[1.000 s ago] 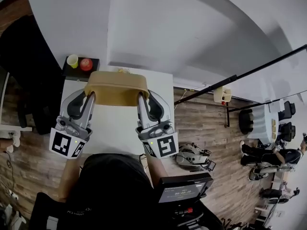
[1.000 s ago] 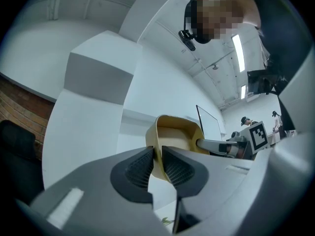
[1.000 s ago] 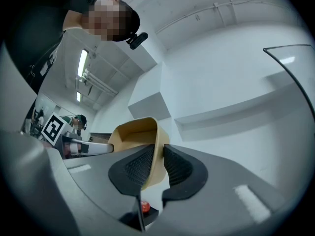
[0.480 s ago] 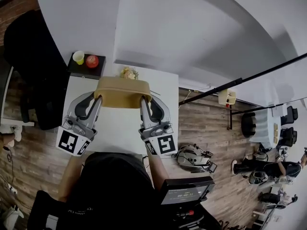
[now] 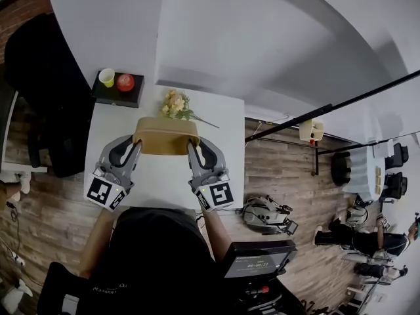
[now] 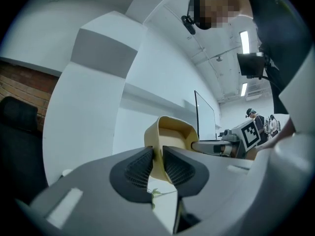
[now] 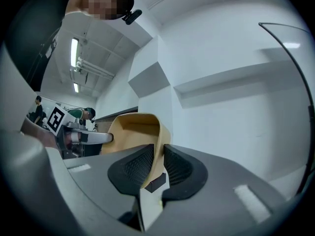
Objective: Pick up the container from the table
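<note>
Two hand-held grippers share the load. The left hand-held gripper (image 5: 138, 143) pinches the container (image 5: 165, 136) at its 9 o'clock wall and the right hand-held gripper (image 5: 190, 144) at its 3 o'clock wall. Both jaw pairs have just been opening. We judge slip the main risk: uneven release would tilt the container over the surface (image 5: 164, 179), toward the flowers (image 5: 174, 104) at 12 o'clock.

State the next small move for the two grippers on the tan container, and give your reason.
Probably open both further and let go. The left gripper and right gripper each have an end wall of the container between the jaws, which have just been opening, and the container looks close to the table, beside the flowers.
</note>
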Demonstrator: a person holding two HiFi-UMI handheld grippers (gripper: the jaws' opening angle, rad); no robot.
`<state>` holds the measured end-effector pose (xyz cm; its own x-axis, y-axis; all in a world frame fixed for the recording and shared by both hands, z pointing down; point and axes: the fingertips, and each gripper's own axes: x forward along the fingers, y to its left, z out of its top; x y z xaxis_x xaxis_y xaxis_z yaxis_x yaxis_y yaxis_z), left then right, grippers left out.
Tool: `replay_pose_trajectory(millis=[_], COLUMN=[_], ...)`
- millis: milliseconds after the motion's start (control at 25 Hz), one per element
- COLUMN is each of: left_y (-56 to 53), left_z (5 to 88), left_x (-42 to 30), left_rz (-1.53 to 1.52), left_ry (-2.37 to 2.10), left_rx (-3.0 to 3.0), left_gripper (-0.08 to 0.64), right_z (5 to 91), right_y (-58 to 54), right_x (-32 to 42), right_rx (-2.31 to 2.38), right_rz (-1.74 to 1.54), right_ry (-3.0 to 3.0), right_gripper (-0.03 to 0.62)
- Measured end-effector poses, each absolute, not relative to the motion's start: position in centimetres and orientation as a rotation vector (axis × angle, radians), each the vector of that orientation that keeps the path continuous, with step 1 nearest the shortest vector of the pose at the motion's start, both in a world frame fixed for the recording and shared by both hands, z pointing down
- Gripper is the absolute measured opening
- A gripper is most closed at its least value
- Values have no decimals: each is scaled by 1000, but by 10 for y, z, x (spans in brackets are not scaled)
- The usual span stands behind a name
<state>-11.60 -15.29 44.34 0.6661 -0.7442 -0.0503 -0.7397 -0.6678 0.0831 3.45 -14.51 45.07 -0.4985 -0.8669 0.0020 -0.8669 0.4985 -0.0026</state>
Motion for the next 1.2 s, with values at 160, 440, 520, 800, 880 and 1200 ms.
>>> replay_pose_trajectory(millis=[160, 440, 520, 800, 880, 1200], left_y=[-154, -147, -145, -135, -135, -133], left_z=[466, 494, 501, 521, 524, 538], left_x=[-118, -123, -126, -129, -129, -131], left_rz=[-92, -16, -1, 38, 46, 72], left_ry=[-1257, -1231, -1237, -1244, -1239, -1222], left_rx=[2777, 2764, 2756, 2726, 2722, 2713], left_gripper=[60, 61, 61, 61, 61, 61], right_z=[469, 489, 494, 515, 518, 533], right_y=[-143, -135, -135, -127, -127, -123], right_x=[32, 26, 24, 21, 21, 18], right_rx=[1549, 1498, 1493, 1468, 1467, 1459], right_rz=[59, 109, 119, 158, 171, 207], right_ry=[-2714, -2691, -2690, -2677, -2668, -2646], right_gripper=[77, 81, 81, 81, 83, 83])
